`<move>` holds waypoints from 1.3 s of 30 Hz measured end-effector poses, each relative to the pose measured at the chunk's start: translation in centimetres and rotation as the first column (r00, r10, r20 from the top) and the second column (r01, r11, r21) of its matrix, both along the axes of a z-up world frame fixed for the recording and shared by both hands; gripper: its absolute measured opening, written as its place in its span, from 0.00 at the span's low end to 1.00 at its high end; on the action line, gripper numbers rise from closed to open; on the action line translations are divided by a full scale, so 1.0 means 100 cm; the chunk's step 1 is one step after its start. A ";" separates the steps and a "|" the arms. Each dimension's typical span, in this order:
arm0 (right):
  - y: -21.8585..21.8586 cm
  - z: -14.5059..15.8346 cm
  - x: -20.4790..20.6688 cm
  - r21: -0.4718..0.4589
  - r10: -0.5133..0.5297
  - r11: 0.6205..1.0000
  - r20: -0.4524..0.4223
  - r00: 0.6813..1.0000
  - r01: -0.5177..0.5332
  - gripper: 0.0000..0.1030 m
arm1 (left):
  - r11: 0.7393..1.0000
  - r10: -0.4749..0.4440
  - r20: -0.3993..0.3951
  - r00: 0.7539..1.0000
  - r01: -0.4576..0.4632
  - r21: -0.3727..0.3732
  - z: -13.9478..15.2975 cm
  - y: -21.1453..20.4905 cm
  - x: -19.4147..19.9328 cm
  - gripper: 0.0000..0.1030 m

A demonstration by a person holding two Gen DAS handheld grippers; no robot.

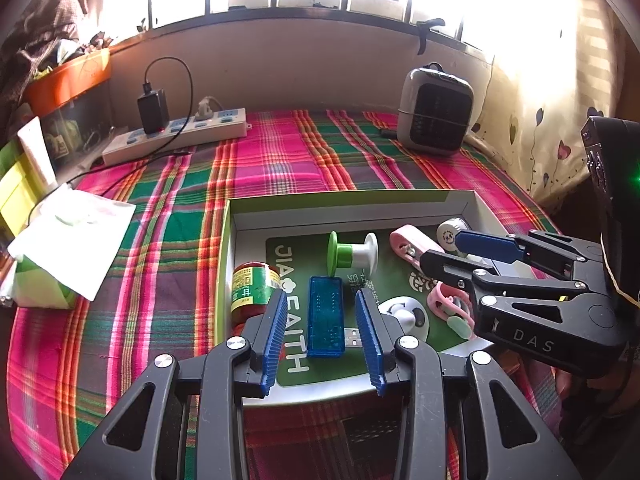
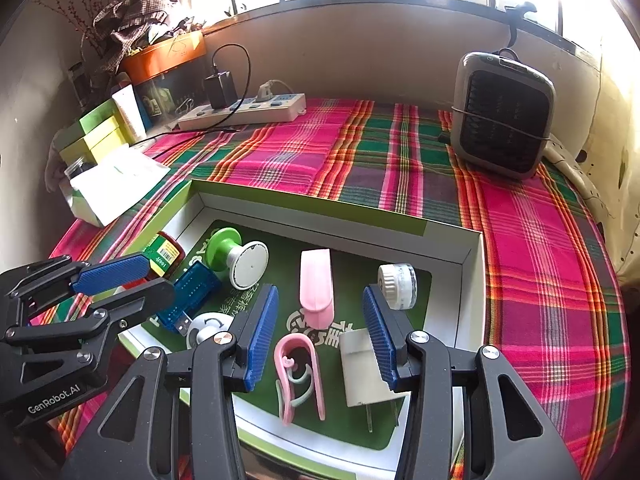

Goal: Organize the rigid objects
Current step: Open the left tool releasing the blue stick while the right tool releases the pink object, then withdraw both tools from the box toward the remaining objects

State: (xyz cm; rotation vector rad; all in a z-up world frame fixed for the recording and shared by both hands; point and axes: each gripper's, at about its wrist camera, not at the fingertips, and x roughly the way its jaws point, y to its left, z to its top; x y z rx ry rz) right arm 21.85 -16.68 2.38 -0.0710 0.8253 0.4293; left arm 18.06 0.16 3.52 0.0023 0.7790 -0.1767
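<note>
Left wrist view shows your left hand-held gripper (image 1: 322,334) spread, its blue pads either side of the blue USB stick (image 1: 325,316) without touching it; the stick lies flat in the shallow box (image 1: 344,200) on the plaid surface (image 1: 160,280). Right wrist view shows your right hand-held gripper (image 2: 318,334) also spread over the box, above the pink clip (image 2: 300,376), with the pink case (image 2: 317,286) just beyond.
</note>
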 end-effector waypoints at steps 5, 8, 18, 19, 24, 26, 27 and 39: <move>-0.004 0.004 -0.009 0.009 -0.003 1.000 0.007 1.000 0.003 0.44 | 1.000 0.004 0.017 1.000 -0.004 -0.008 0.005 0.002 -0.009 0.34; -0.007 0.008 -0.015 0.011 -0.004 1.000 0.015 1.000 0.004 0.44 | 1.000 0.003 0.022 1.000 -0.002 -0.015 0.008 0.003 -0.015 0.34; -0.013 0.018 -0.035 0.024 -0.009 1.000 0.037 0.999 0.008 0.44 | 0.999 0.001 0.031 1.000 0.000 -0.032 0.014 0.006 -0.035 0.34; -0.014 0.019 -0.038 0.025 -0.010 1.000 0.039 0.999 0.009 0.44 | 0.999 0.003 0.031 1.000 -0.002 -0.035 0.015 0.007 -0.037 0.34; -0.020 0.023 -0.048 0.035 -0.017 0.999 0.050 0.999 0.015 0.44 | 0.999 0.015 0.035 0.999 -0.013 -0.050 0.017 0.013 -0.046 0.34; -0.023 0.025 -0.053 0.039 -0.018 0.999 0.054 0.998 0.016 0.44 | 0.998 0.023 0.034 0.999 -0.021 -0.059 0.017 0.017 -0.049 0.34; -0.025 0.025 -0.054 0.039 -0.019 0.999 0.055 0.998 0.017 0.44 | 0.997 0.026 0.034 0.999 -0.024 -0.068 0.017 0.019 -0.052 0.34; -0.049 0.026 -0.087 0.035 -0.009 0.999 0.065 0.998 0.007 0.44 | 0.990 0.004 -0.021 1.000 -0.007 -0.137 0.001 0.028 -0.063 0.34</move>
